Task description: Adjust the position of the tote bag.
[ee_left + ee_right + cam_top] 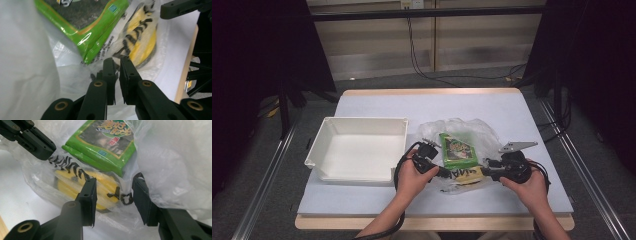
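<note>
Clear crinkled plastic bag point(462, 131), holding a green packet point(457, 149), is flanked by the left gripper point(117, 65), nearly closed, empty, and the half-open right gripper point(113, 192).

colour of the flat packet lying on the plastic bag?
Bright green with a dark printed panel and a gold border: the green packet, clearest in the right gripper view.

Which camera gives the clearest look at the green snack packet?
The right gripper view: the green snack packet lies close with its printed face readable. The left gripper view shows its glossy lower corner. The high view shows it small, on the clear plastic bag.
</note>
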Tool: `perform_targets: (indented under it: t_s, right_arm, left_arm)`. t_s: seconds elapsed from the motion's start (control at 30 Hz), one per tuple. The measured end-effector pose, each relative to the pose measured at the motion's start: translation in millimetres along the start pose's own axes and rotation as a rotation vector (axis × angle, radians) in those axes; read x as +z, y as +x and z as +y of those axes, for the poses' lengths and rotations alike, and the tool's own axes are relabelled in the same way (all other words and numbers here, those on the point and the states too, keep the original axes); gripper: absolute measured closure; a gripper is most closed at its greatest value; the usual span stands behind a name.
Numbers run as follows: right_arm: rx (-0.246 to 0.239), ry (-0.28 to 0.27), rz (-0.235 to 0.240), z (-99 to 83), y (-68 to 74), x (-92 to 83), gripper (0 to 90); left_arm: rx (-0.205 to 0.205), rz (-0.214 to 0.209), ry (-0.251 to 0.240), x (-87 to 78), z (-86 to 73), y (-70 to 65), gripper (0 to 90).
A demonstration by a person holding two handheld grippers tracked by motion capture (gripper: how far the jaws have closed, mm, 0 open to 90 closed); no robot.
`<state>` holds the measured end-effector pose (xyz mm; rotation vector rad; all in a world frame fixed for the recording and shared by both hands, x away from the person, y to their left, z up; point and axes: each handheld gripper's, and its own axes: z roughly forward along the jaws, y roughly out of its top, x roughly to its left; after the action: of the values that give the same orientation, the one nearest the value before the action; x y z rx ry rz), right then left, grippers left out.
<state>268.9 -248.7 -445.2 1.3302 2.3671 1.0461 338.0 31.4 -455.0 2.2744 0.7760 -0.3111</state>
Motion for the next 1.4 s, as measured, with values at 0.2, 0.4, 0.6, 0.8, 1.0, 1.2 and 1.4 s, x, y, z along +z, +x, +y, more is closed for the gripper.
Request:
perform_targets:
  t_s: [0.2, 0.4, 0.6, 0.8, 1.0, 1.2, 1.4]
  right_arm:
    - [0.000, -0.016, -0.005, 4.1, 1.0, -4.0, 51.2]
    - [0.007, -0.033, -0.018, 9.9, 0.6, -10.8, 49.5]
    - [0.007, -0.045, -0.019, 11.9, 0.0, -17.2, 61.1]
    - [-0.018, -0.061, 0.001, 14.8, 3.6, -15.3, 90.0]
    - [-0.027, -0.062, 0.012, 24.0, 10.0, -9.2, 90.0]
    - [-0.040, -0.059, 0.004, 33.9, 12.8, -5.1, 90.0]
    - [-0.033, -0.045, 0.001, 40.8, 15.6, -0.3, 90.0]
  left_arm:
    - [0.010, 0.010, -0.015, -9.4, 4.0, -2.7, 78.4]
    - [-0.002, 0.003, -0.039, -14.3, 6.7, -6.1, 78.9]
    - [0.009, 0.010, -0.044, -13.3, 9.2, -10.7, 79.6]
    - [0.052, -0.009, -0.057, -7.5, 16.8, -22.7, 80.6]
    - [0.070, -0.017, -0.063, 5.2, 23.5, -31.7, 77.4]
    - [0.108, -0.022, -0.066, 21.7, 26.6, -36.5, 65.0]
    - [0.126, -0.007, -0.085, 40.4, 27.3, -32.9, 49.7]
